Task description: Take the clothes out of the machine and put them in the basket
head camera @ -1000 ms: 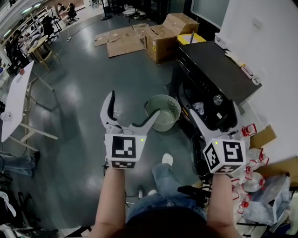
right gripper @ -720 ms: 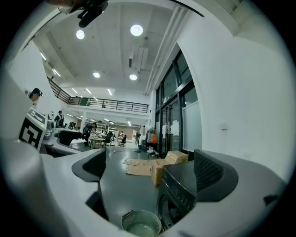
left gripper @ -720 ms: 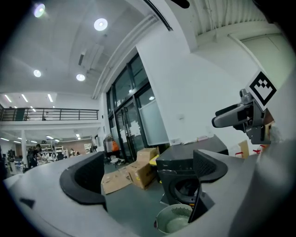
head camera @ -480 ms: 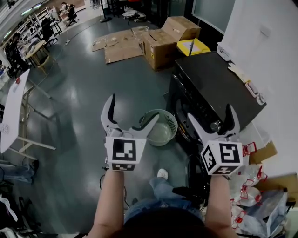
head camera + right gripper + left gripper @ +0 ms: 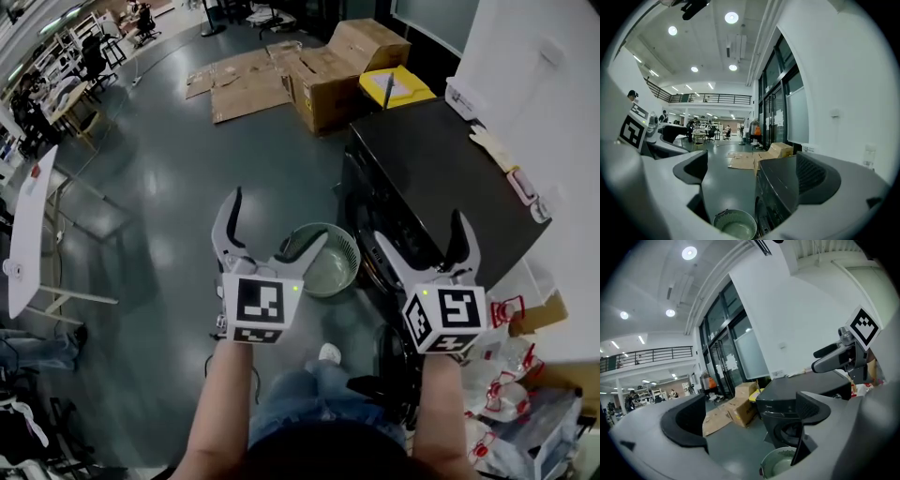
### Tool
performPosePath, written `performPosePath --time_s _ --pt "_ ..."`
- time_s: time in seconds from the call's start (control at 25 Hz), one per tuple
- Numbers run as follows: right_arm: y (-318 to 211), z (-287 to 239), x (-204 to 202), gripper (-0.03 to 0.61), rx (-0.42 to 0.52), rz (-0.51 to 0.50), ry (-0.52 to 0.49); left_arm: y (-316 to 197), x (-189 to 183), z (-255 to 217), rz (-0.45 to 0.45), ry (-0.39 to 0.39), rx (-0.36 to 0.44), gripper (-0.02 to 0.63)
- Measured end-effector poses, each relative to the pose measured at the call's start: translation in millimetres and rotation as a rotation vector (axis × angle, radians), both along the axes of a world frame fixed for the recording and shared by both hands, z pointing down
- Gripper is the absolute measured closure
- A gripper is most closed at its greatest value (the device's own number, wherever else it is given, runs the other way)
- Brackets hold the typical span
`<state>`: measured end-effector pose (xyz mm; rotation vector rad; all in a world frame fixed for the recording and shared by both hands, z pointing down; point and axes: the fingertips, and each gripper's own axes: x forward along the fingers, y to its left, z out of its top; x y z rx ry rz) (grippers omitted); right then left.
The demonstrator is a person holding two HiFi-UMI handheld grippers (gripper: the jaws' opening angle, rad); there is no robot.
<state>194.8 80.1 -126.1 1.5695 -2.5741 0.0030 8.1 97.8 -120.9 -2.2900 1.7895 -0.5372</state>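
left gripper (image 5: pixel 278 217): jaws were spread wide with nothing between them, held above the floor near the basket.
right gripper (image 5: pixel 419 230): jaws were also wide apart and empty, held up in front of the machine.
machine (image 5: pixel 431 159): dark front-loader at the right; no clothes could be made out in it.
basket (image 5: pixel 330 272): pale green, on the floor just beside the machine's front, apparently empty.
progress: judged barely begun; nothing was out, all clothes remained to be moved.

No word, brand or number is legible on the machine (image 5: pixel 441 159), the cardboard boxes (image 5: pixel 328 80) or elsewhere.
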Motion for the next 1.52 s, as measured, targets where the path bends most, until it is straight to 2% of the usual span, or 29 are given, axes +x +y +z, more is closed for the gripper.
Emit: performPosePath --time_s 0.16,0.56,0.76,1.04,1.2,1.52 --pt "-11 19 5 0.009 -0.034 0.003 0.002 -18 4 12 -0.012 0.002 -0.022 0.045" --pt "-34 56 15 0.009 -0.117 0.068 0.022 -55 16 41 0.073 -0.007 -0.082 0.045" --pt "-45 61 -1 0.009 -0.138 0.128 0.032 -77 -4 50 0.117 0.005 -0.100 0.046" --pt "-61 69 -55 0.009 -0.162 0.210 0.068 -112 -58 60 0.203 0.029 -0.112 0.045" --pt "-70 72 -82 0.009 -0.179 0.270 0.095 -135 -88 68 0.250 0.003 -0.125 0.046" --pt "-74 91 -110 0.009 -0.238 0.360 0.111 -161 -116 91 0.337 0.014 -0.156 0.046"
